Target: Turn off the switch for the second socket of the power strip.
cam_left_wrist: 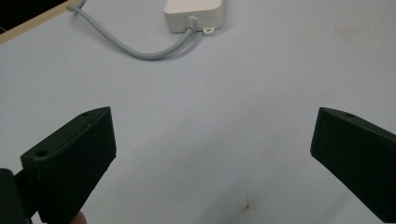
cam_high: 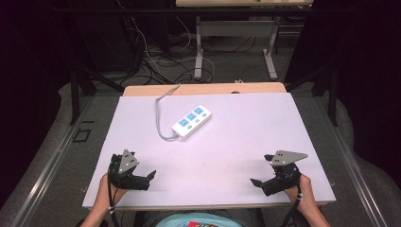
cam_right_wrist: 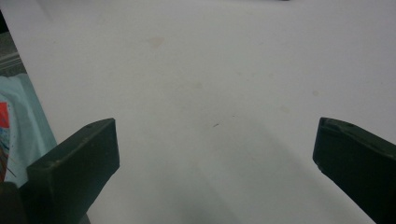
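The white plastic power strip with blue sockets (cam_high: pixel 191 121) lies toward the counter's (cam_high: pixel 265 123) far edge, its grey cable (cam_high: pixel 161 118) trailing off behind. Left gripper (cam_high: pixel 152 175) and right gripper (cam_high: pixel 253 181) rest released, empty, near the front corners. Judged: nothing begun; next, reach forward to the strip.

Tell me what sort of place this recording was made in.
Probably a lab or workshop set up for recording. A white work table holds a power strip, loose cables trail over the floor behind it, and a second desk's metal legs stand farther back.
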`<state>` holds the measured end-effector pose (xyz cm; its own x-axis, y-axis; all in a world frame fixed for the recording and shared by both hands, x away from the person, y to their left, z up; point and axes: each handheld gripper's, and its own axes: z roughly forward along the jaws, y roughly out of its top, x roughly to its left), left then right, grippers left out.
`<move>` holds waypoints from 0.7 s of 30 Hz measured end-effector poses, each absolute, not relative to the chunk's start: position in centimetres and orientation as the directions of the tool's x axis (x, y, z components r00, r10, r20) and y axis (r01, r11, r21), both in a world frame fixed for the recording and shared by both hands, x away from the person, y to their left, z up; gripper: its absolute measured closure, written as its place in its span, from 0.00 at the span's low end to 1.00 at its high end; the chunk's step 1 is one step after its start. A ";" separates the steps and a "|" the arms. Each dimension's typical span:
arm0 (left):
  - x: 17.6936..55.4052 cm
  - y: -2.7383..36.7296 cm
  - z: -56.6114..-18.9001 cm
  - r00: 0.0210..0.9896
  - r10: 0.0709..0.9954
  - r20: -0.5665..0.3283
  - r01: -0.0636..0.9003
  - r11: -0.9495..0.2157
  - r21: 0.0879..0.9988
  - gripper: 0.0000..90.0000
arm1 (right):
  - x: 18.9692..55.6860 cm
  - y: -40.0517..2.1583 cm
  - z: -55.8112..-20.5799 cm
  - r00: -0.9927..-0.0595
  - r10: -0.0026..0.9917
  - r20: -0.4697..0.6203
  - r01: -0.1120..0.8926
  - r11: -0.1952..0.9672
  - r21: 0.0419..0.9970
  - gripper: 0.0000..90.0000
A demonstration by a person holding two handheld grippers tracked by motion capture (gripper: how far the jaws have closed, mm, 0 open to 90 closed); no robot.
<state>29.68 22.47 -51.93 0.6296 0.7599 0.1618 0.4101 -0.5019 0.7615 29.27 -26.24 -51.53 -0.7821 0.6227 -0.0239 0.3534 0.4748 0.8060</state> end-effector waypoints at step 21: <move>30.4 20.5 -51.8 0.650 0.739 0.181 0.396 -0.532 0.749 0.00 | 29.3 -26.3 -51.6 -0.784 0.620 -0.028 0.350 0.479 0.805 0.00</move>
